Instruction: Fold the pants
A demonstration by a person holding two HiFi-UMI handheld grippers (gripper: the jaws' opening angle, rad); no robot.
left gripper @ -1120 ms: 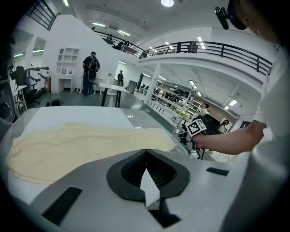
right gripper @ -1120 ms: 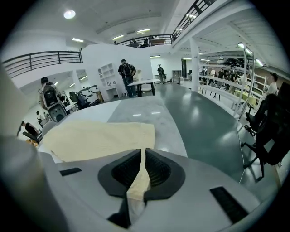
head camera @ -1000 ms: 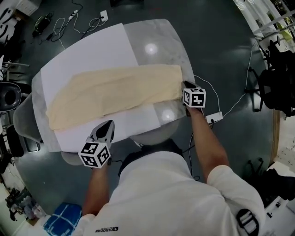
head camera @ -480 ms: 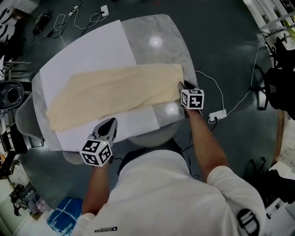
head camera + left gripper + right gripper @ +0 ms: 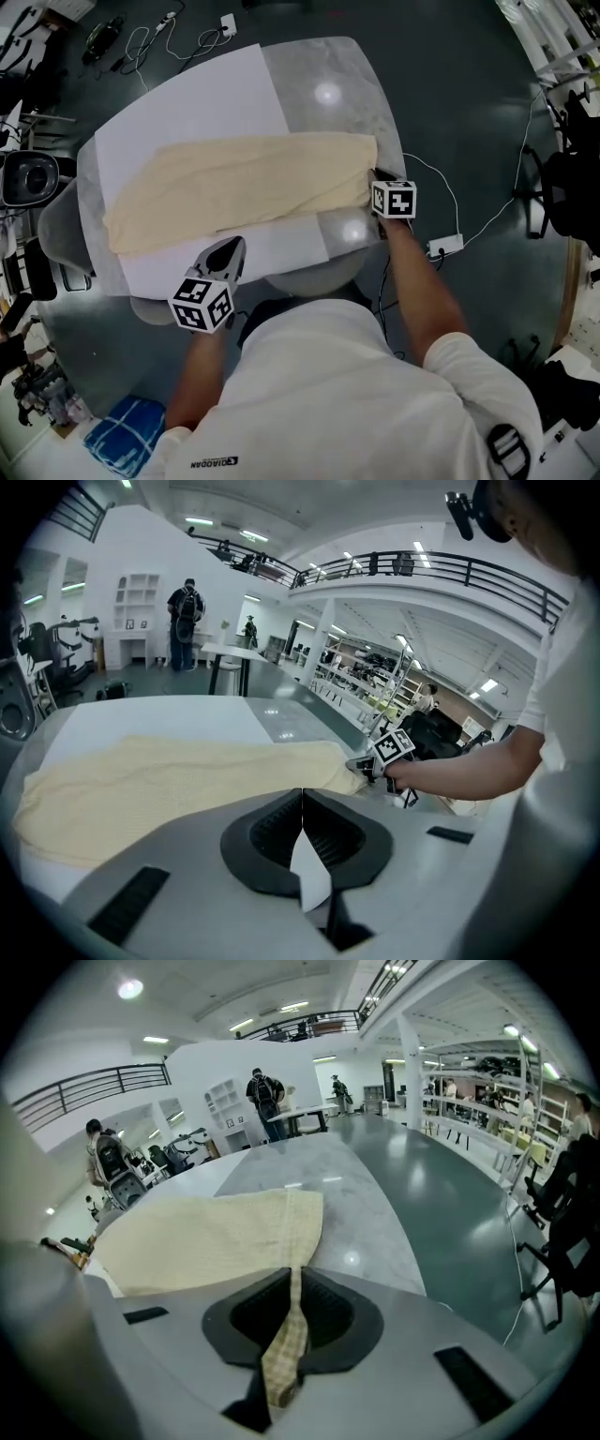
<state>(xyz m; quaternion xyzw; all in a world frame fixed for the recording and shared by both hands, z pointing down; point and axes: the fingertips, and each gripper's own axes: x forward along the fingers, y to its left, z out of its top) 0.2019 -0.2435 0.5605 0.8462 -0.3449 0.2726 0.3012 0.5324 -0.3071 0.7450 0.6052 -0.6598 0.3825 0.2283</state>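
Note:
The cream pants (image 5: 234,183) lie flat and lengthwise across a white sheet (image 5: 187,103) on the grey table (image 5: 328,66). At their right end, my right gripper (image 5: 375,176) is shut on the near corner. In the right gripper view, a strip of checked cloth (image 5: 286,1344) runs between the jaws (image 5: 296,1274), which have just been closing on it. My left gripper (image 5: 232,246) hovers at the sheet's front edge, short of the pants (image 5: 169,780). Its jaws (image 5: 302,794) meet with nothing held; only white sheet shows behind them.
A power strip (image 5: 443,247) and its cable lie on the floor right of the table. Chairs (image 5: 28,178) stand at the left, and a blue bundle (image 5: 122,436) lies on the floor near my left side. People stand far off in the hall.
My right gripper has sunk slightly onto the pants' right end. The left gripper has crept a little along the sheet's front edge. The pants lie as before.

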